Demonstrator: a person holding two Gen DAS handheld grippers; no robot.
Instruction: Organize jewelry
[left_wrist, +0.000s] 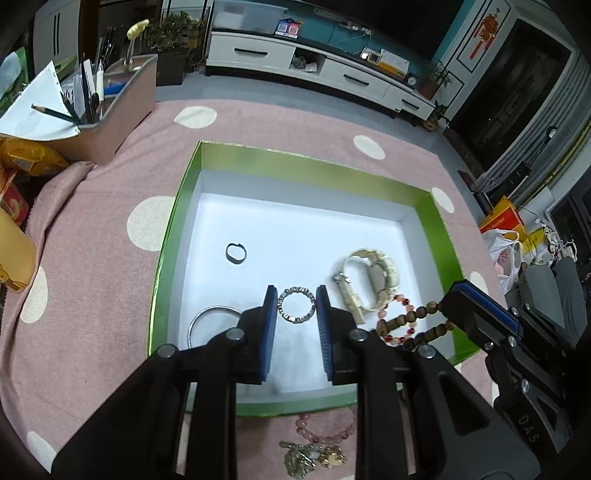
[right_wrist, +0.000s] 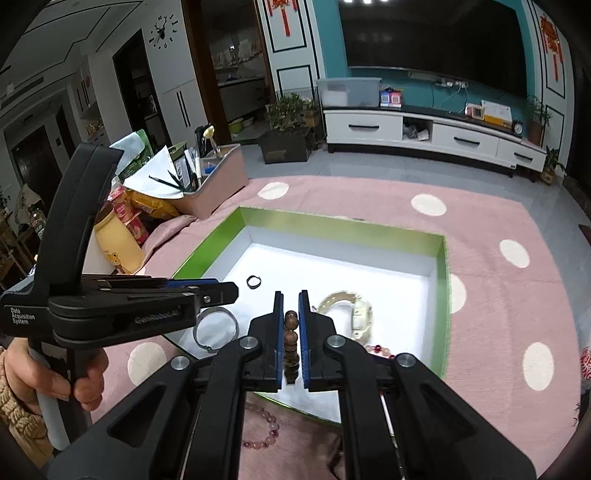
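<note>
A green box (left_wrist: 177, 218) with a white floor holds a small dark ring (left_wrist: 235, 253), a silver bangle (left_wrist: 207, 321), a sparkly ring-shaped bracelet (left_wrist: 295, 305), a cream watch (left_wrist: 365, 280) and a red bead bracelet (left_wrist: 397, 321). My left gripper (left_wrist: 296, 295) is open over the box, its fingers either side of the sparkly bracelet. My right gripper (right_wrist: 291, 299) is shut on a brown wooden bead bracelet (right_wrist: 291, 339), held above the box's near right part; it also shows in the left wrist view (left_wrist: 424, 314). A pink bead bracelet (left_wrist: 325, 435) and a gold trinket (left_wrist: 314, 458) lie outside the box.
The box sits on a pink cloth with cream dots (left_wrist: 110, 229). A pink organizer with pencils and papers (left_wrist: 110, 110) stands at the far left, with snack packets (right_wrist: 147, 206) and a yellow jar (right_wrist: 118, 240) beside it. A white TV cabinet (right_wrist: 424, 133) is beyond.
</note>
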